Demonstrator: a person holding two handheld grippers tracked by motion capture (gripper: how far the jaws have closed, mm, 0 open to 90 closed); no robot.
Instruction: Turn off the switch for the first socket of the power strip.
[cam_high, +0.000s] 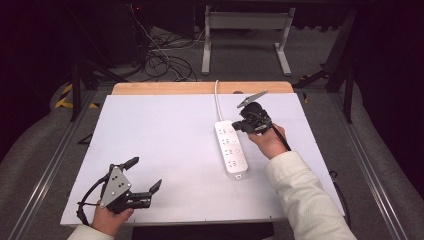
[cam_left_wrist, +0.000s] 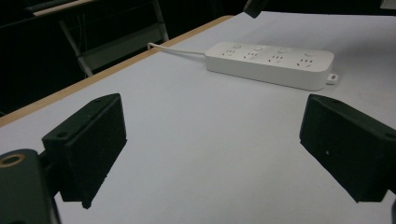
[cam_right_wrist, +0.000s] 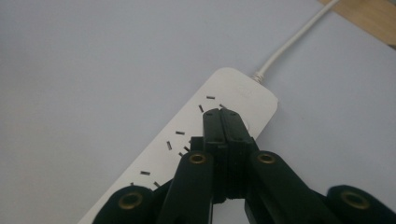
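Pressing looks to be the work in hand: the right gripper (cam_right_wrist: 223, 114), its jaws brought fully together with nothing between them, points its closed tip down at the far end of the white plastic four-outlet power strip (cam_high: 231, 148), close by the small round switch button next to the outlet nearest the cord. In the right gripper view the tip sits over the strip's top face just beside that button; whether it already touches the plastic cannot be told. The strip lies flat on the pale grey counter (cam_high: 165, 135), right of centre, its white round cord (cam_high: 217, 100) running off over the counter's far wooden edge.

My reading is that the job is at an early stage: the approach to the first button is nearly made, no outlet carries a plug, and the three buttons nearer the person are probably yet to be visited. No indicator light can be made out, so whether any switch is on is unclear.

The left gripper (cam_high: 145, 180) rests at the counter's near left corner, well apart from the strip, jaws spread wide and holding nothing.

No brand, label or readable writing shows on the strip or on either gripper.
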